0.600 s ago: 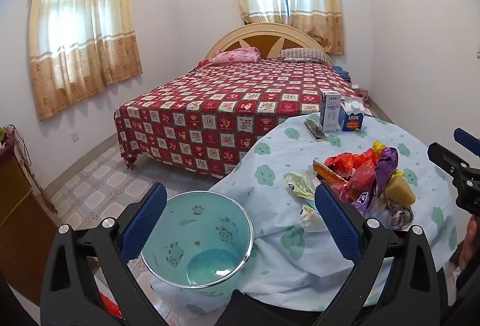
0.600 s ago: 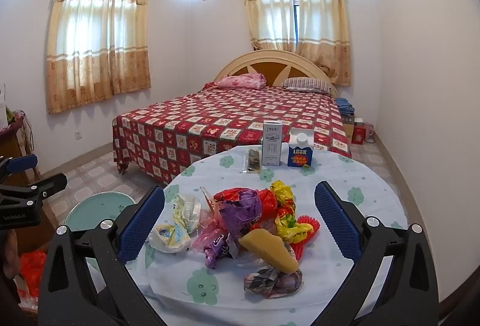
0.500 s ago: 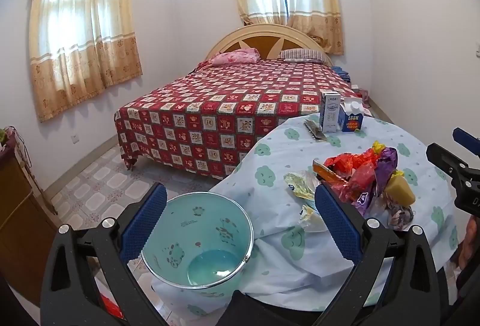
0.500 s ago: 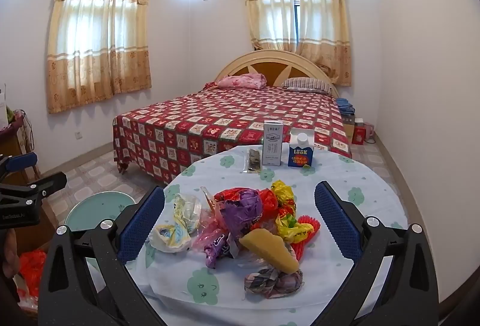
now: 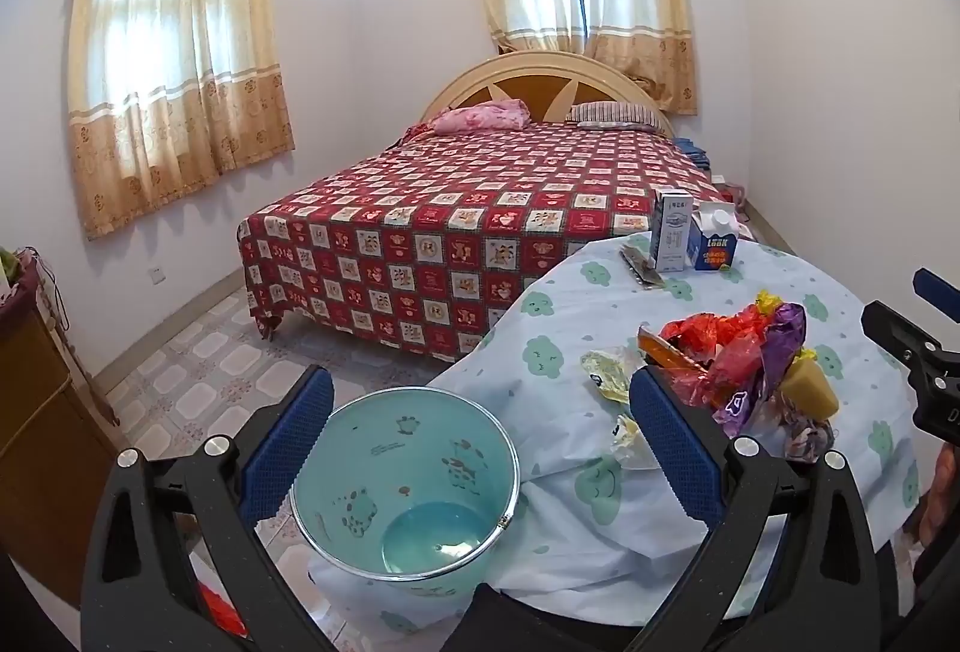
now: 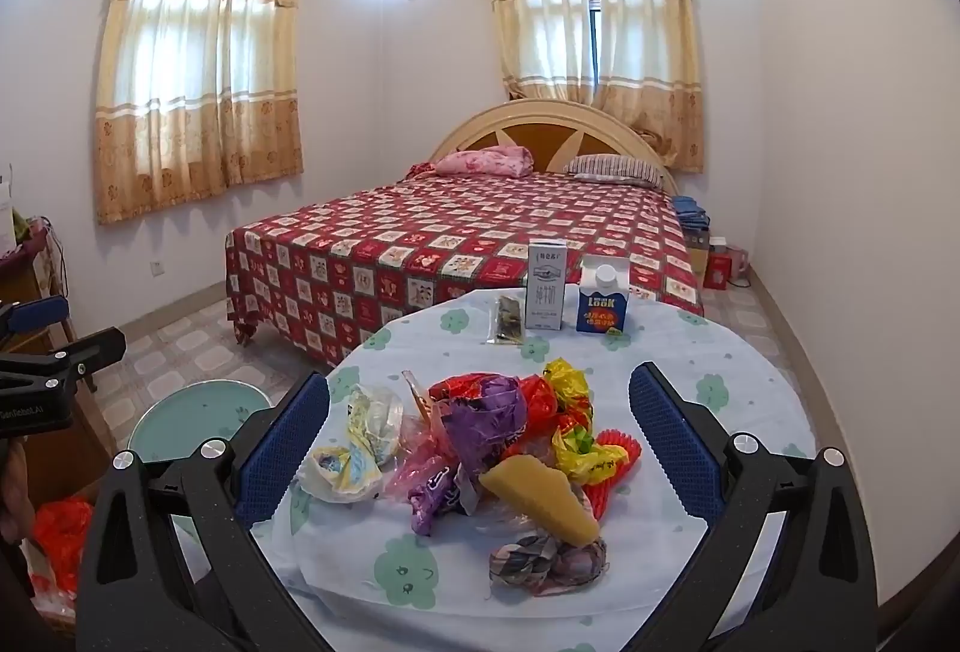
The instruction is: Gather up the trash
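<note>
Nothing has moved since earlier frames. Both tongs, left [image 5: 480, 448] and right [image 6: 479, 442], stand wide apart, empty. Trash pile [image 6: 480, 448] sits near-centre on table [image 6: 720, 370]; bin [image 5: 408, 490] waits left, likely for drops.

"LOOK" on blue carton [image 6: 602, 301] at tabletop's far side; white carton's [image 6: 545, 286] print unreadable. "GenRobot.AI" on left gripper [image 6: 36, 382] body.

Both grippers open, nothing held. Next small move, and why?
Probably ease the right gripper forward and down onto the trash pile, starting with the yellow wedge on top nearest it. Its fingers stand wide on either side of the pile, touching nothing, and the teal bin beside the table looks empty.
</note>
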A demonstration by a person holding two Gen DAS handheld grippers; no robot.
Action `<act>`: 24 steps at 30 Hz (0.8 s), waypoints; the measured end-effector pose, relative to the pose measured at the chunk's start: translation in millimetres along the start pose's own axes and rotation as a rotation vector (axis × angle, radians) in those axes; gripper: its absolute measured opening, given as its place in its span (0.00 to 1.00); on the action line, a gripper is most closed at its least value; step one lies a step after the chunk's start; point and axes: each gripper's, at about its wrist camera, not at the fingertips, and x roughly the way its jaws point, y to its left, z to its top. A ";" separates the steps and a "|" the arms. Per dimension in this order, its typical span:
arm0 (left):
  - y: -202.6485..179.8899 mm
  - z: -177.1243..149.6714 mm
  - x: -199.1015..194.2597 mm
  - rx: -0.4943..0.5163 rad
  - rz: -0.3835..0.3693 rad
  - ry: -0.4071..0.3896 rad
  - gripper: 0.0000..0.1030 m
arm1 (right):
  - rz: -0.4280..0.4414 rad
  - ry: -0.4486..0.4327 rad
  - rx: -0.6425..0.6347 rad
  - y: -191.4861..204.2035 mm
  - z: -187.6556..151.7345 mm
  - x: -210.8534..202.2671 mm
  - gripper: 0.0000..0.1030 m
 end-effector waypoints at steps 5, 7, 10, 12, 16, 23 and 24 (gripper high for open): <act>4.3 1.0 0.5 -0.007 0.007 -0.001 0.94 | 0.001 0.000 -0.001 -0.1 -1.3 2.0 0.95; 6.8 1.3 1.2 -0.010 0.009 0.000 0.94 | -0.001 0.002 0.001 0.1 -1.0 1.5 0.95; 5.4 0.8 2.6 -0.010 0.013 0.001 0.94 | -0.001 0.004 0.002 -1.9 -1.2 1.6 0.95; 6.2 0.8 1.6 -0.012 0.012 0.001 0.94 | -0.002 0.005 0.001 -0.8 -1.4 -0.3 0.95; 7.9 1.0 1.7 -0.011 0.013 0.001 0.94 | -0.002 0.005 -0.004 -0.2 -8.4 8.2 0.95; 10.0 1.0 2.5 -0.016 0.016 0.000 0.94 | -0.002 0.005 -0.002 -0.4 -8.4 8.2 0.95; 11.0 1.0 2.6 -0.016 0.018 0.001 0.94 | -0.002 0.005 -0.003 -0.1 -7.7 7.5 0.95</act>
